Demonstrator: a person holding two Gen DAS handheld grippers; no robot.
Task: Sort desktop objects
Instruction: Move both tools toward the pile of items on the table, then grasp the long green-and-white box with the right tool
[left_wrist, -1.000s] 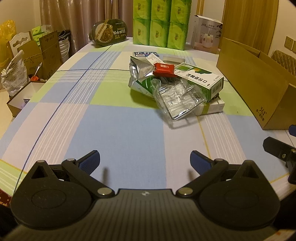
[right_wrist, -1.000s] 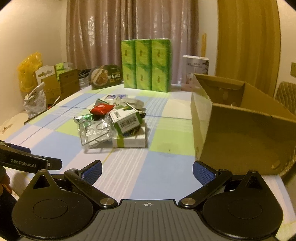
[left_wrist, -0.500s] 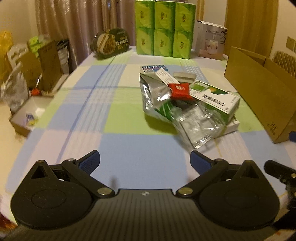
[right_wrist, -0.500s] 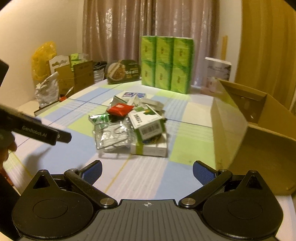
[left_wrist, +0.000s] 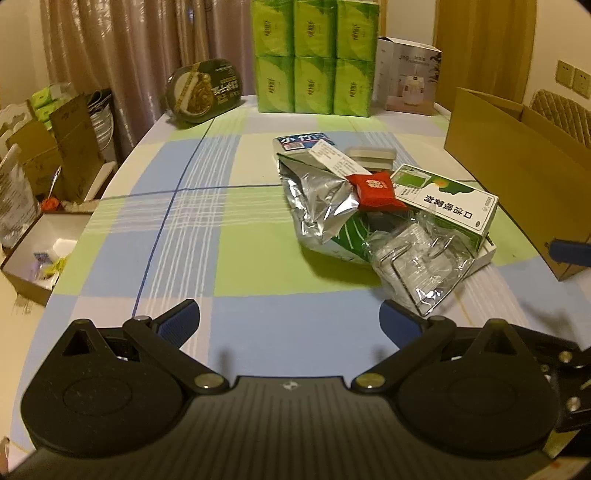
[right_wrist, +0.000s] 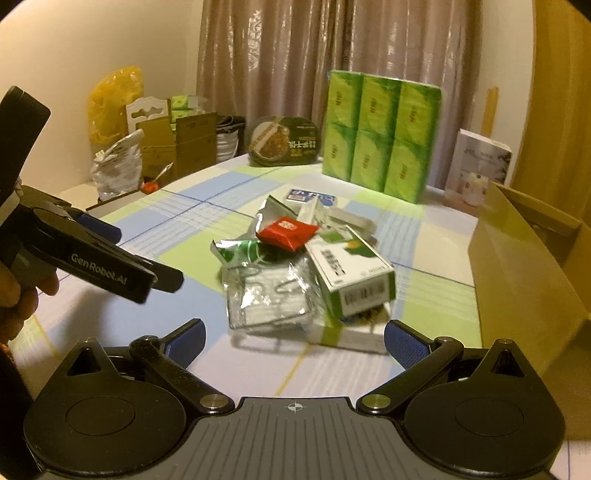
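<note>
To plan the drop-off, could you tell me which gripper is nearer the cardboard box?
Right. The right gripper is beside the cardboard box; the left gripper is farther left of it.

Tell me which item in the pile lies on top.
The red packet, the pile's only red item; it rests above the silver foil bag and the green-and-white box.
</note>
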